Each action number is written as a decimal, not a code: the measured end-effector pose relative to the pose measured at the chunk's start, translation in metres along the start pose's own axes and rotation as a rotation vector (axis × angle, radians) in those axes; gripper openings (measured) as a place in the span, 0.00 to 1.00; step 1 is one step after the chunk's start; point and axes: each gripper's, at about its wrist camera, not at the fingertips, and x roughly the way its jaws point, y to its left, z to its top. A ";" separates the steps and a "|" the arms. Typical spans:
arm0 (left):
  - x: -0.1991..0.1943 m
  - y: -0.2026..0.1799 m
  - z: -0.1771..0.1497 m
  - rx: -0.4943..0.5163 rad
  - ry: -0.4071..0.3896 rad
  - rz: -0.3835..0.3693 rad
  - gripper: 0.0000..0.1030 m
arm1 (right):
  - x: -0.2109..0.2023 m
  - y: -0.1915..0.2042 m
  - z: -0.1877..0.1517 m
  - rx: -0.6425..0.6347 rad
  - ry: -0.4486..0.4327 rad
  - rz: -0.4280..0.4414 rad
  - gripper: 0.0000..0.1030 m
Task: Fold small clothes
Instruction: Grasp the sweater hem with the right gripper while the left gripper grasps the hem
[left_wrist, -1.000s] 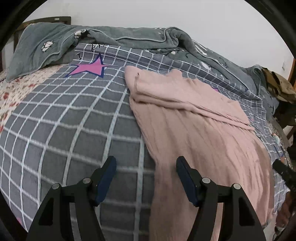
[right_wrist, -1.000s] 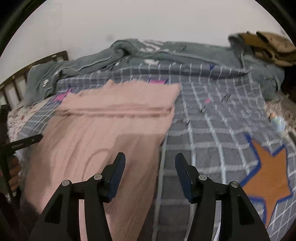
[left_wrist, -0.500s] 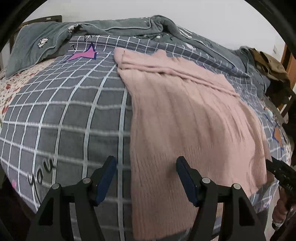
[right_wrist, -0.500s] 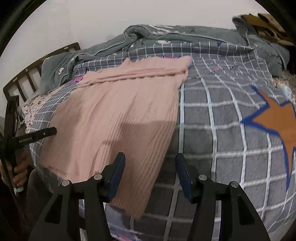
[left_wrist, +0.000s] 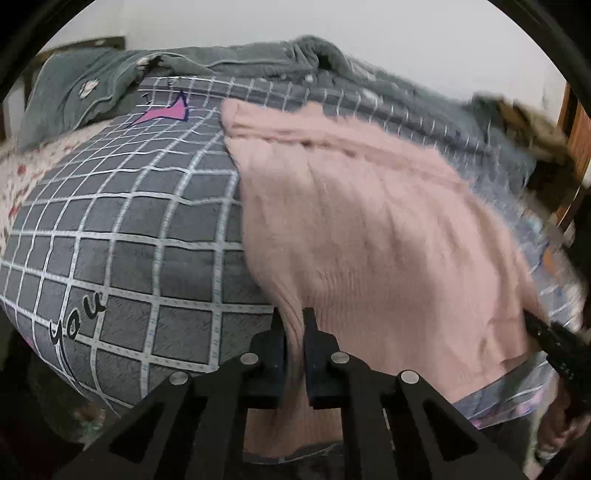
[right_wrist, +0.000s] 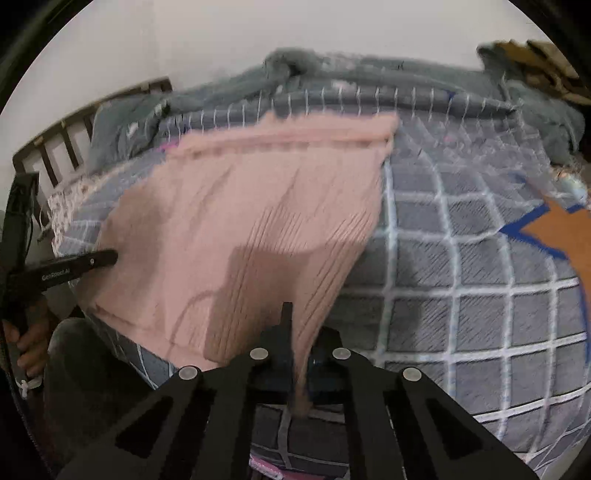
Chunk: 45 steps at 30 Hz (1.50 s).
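Note:
A pink ribbed knit garment (left_wrist: 362, 221) lies spread on the grey checked bed cover (left_wrist: 140, 229), its far end folded over. My left gripper (left_wrist: 293, 321) is shut on the garment's near left corner. In the right wrist view the same garment (right_wrist: 251, 206) fills the middle, and my right gripper (right_wrist: 299, 332) is shut on its near right corner. Each gripper shows at the edge of the other's view: the right gripper (left_wrist: 554, 347) and the left gripper (right_wrist: 74, 267).
A grey blanket (left_wrist: 110, 77) is bunched along the far side of the bed. Brown clothes (right_wrist: 543, 62) are piled at the far right. A wooden headboard (right_wrist: 55, 147) stands at the left. An orange star (right_wrist: 561, 229) is printed on the cover.
Both grippers have come down to the garment's near edge and shut on its two near corners. Before, both were open above the bed.

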 end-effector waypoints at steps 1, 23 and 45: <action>-0.005 0.006 0.000 -0.019 -0.009 -0.026 0.08 | -0.011 -0.005 0.001 0.020 -0.042 -0.004 0.04; -0.008 0.017 -0.025 -0.021 0.027 0.001 0.10 | -0.018 -0.028 -0.016 0.058 0.009 -0.054 0.16; -0.017 0.010 -0.023 0.032 -0.002 0.015 0.10 | -0.035 -0.016 -0.005 0.016 -0.048 -0.093 0.16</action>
